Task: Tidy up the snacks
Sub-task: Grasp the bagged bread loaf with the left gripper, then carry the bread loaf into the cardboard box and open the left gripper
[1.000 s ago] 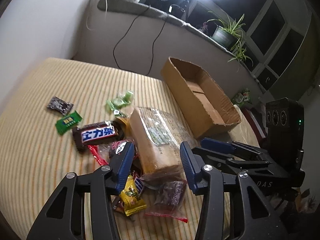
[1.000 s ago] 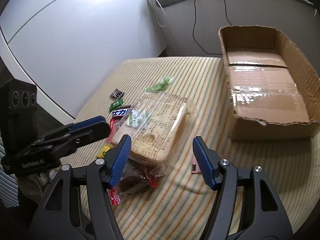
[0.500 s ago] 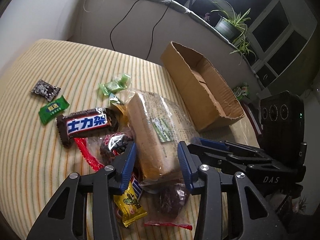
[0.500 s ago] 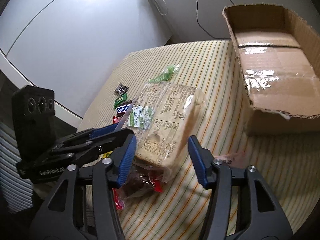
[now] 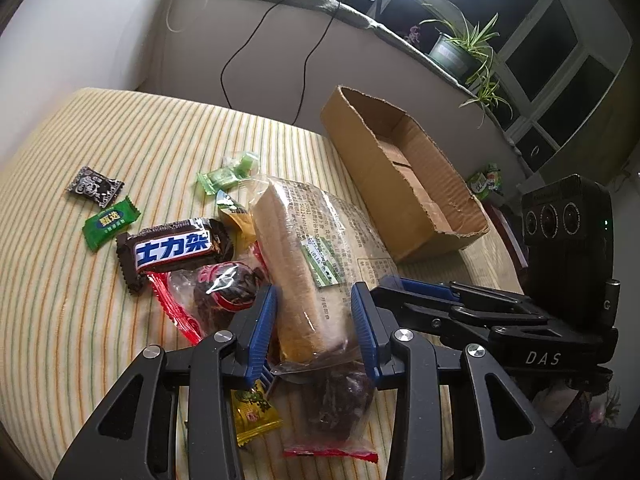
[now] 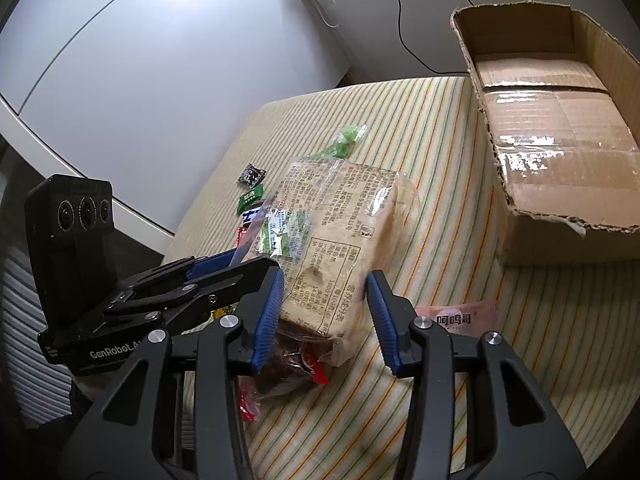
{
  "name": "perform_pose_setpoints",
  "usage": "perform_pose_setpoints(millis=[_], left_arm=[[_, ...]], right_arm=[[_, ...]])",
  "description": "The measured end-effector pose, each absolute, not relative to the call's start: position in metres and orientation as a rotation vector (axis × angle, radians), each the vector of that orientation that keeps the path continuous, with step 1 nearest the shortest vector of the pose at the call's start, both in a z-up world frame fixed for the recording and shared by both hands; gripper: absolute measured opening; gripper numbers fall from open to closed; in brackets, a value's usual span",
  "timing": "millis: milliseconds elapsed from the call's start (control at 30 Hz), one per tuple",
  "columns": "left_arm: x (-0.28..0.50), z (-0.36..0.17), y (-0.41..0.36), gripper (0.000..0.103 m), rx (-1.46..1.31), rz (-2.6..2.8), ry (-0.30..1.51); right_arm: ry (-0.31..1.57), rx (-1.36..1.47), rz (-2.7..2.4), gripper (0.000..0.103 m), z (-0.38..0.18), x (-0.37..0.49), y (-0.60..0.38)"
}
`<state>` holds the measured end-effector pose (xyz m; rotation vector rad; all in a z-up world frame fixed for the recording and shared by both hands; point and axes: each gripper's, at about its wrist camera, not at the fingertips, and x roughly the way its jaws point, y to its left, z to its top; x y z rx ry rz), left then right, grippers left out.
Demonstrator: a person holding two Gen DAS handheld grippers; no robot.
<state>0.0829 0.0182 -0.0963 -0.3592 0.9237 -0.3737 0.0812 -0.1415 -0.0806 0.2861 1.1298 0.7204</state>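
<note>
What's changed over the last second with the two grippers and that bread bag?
Both the left gripper and right gripper have been closing around the near end of the bagged bread; firm contact is unclear. The cardboard box, Snickers bar and candies stayed put.

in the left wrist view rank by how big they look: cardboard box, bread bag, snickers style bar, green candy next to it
1. cardboard box
2. bread bag, nearer the camera, so unsure
3. chocolate bar
4. green candy
</note>
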Motion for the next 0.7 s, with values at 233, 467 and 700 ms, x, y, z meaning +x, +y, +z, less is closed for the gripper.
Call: perform_pose_setpoints(millis=[233, 467, 700], left_arm=[[0.075, -0.083, 0.016, 0.036, -0.339, -0.371, 0.889], [0.073, -0.07, 0.008, 0.036, -0.32, -0.37, 0.86], [0.078, -0.053, -0.007, 0.036, -0.283, -0.377, 0.828]], right_arm=[[1.095, 0.287, 0.725, 0.046, -0.074, 0.074, -0.151], [1.054, 0.289, 0.729, 0.045, -0.057, 0.07, -0.161], [1.005, 0.298, 0.725, 0.045, -0.04, 0.067, -0.177]])
